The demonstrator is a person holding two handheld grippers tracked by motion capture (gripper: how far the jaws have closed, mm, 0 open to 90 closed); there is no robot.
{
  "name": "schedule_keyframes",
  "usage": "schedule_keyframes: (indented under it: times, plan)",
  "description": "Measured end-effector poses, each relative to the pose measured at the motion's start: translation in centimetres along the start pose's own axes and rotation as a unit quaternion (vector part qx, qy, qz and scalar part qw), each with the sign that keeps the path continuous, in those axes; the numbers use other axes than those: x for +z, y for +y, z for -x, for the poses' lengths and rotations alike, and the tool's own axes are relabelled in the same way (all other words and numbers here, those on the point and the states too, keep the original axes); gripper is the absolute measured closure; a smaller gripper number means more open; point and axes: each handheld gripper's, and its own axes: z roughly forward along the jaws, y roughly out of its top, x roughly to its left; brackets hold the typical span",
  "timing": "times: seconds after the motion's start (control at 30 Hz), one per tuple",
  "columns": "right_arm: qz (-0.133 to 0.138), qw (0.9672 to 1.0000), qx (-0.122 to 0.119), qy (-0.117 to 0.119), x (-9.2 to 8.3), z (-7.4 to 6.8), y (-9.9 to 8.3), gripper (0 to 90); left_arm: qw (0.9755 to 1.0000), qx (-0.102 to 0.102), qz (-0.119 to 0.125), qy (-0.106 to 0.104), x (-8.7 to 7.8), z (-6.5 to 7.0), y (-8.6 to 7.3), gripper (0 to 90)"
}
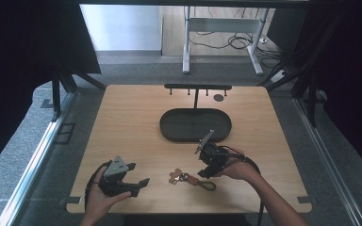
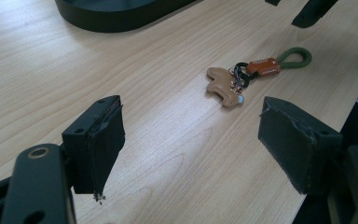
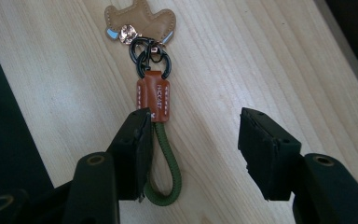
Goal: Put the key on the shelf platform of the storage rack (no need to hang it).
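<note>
A keychain [image 1: 191, 179] lies on the wooden table [image 1: 122, 122] near its front edge. It has a tan leather charm [image 3: 140, 18], black rings, an orange tab [image 3: 154, 98] and a green cord loop [image 3: 168, 163]. My right gripper [image 3: 196, 126] hovers just over it, open, with the green loop lying between the jaws, close to the left one. In the high view, the right gripper [image 1: 206, 172] points down-left at the keychain. My left gripper [image 1: 139, 175] is open at the front left, empty, a short way from the keychain [image 2: 242, 79].
A black oval tray [image 1: 169, 134] sits mid-table, beyond the keychain. Behind it stands a black rack [image 1: 198, 87] with small hooks, and a dark disc [image 1: 218, 97] lies beside the rack. The table's front edge is close to both hands.
</note>
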Motion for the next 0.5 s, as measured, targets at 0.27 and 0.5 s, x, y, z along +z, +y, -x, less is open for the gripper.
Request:
schedule_keyframes:
  times: [0.27, 0.5]
  plan:
    - [-0.017, 0.9998, -0.012, 0.007, 0.9, -0.4, 0.7, 45.0, 1.0, 0.0, 0.002, 0.0, -0.1, 0.0, 0.0, 22.7]
    - [-0.026, 0.9995, -0.017, 0.01, 1.4, -0.7, 1.0, 45.2, 1.0, 0.0, 0.004, 0.0, -0.3, 0.0, 0.1, 22.7]
